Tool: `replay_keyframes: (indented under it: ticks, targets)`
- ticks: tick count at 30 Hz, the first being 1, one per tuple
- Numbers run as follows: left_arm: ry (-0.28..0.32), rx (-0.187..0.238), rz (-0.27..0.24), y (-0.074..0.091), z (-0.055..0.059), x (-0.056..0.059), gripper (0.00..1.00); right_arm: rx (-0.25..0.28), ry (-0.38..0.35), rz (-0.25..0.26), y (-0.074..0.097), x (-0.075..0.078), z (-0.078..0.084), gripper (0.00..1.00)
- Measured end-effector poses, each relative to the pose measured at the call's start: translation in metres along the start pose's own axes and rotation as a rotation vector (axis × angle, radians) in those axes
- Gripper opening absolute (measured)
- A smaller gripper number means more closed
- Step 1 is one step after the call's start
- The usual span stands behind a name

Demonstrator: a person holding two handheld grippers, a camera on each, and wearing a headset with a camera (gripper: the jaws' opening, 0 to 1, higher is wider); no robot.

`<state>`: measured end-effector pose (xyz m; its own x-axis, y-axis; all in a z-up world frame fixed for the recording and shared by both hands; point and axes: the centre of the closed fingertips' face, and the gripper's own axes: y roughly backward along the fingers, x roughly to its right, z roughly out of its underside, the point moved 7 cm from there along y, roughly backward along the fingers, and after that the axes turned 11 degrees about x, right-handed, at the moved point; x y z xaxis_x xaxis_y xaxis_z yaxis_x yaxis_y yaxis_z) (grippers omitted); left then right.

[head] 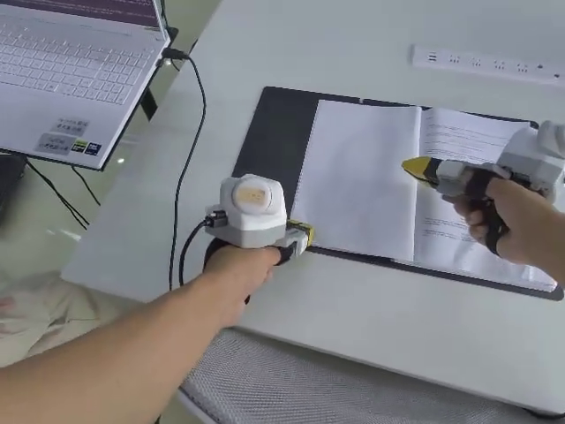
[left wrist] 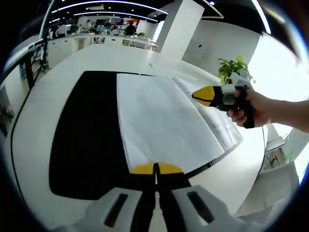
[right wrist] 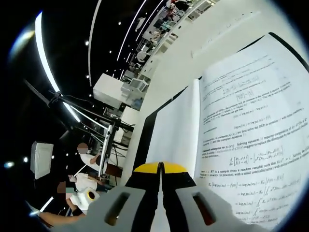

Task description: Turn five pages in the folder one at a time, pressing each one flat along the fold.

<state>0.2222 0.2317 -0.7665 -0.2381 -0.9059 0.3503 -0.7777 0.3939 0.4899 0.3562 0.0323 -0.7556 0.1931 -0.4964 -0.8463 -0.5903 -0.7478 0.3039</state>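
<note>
white worktop (head: 353, 53) carries the open black folder (head: 274, 132), which lies flat and slightly askew in the middle of it. there is free surface on every side of the folder. a broad strip runs between its near edge and the worktop's front edge, and more lies between its far edge and the long white power strip (head: 485, 64). to the left, well apart, a silver laptop (head: 71, 71) overhangs the worktop's corner, and a thin black cable (head: 190, 159) trails down that side.

inside the folder a blank white page (head: 357, 177) lies on the left half, leaving a band of black cover bare beside it. a printed page (head: 468, 137) lies on the right half.

the left gripper (head: 303, 237) sits at the folder's near edge. its yellow-tipped jaws are clenched together with nothing between them, right at the blank page's near left corner. whether they touch the paper cannot be told.

the right gripper (head: 415, 168) reaches in from the right. its jaws are likewise pressed together and hold nothing, with the tips at the fold between the two pages. contact there is unclear.
</note>
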Motion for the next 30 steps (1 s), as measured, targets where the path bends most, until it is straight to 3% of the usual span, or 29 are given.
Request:
replay_keyframes:
  ticks: [10, 12, 17, 24, 30]
  targets:
    - [0.031, 0.014, -0.006, -0.007, -0.001, -0.005, 0.0, 0.021, -0.121, 0.028, -0.018, 0.023, -0.013, 0.0]
    - [0.03, 0.016, -0.006, -0.007, 0.0, -0.006, 0.0, 0.04, -0.203, 0.016, -0.023, 0.025, -0.018, 0.0]
    - [0.023, 0.02, -0.005, -0.008, 0.001, -0.007, 0.0, 0.064, -0.24, 0.015, -0.033, 0.034, -0.031, 0.0]
    - [0.026, 0.024, -0.01, -0.008, 0.001, -0.007, 0.0, 0.05, -0.216, 0.019, -0.049, 0.03, -0.044, 0.0]
    - [0.03, 0.026, -0.013, -0.009, 0.002, -0.007, 0.0, 0.084, -0.254, 0.019, -0.062, 0.034, -0.054, 0.0]
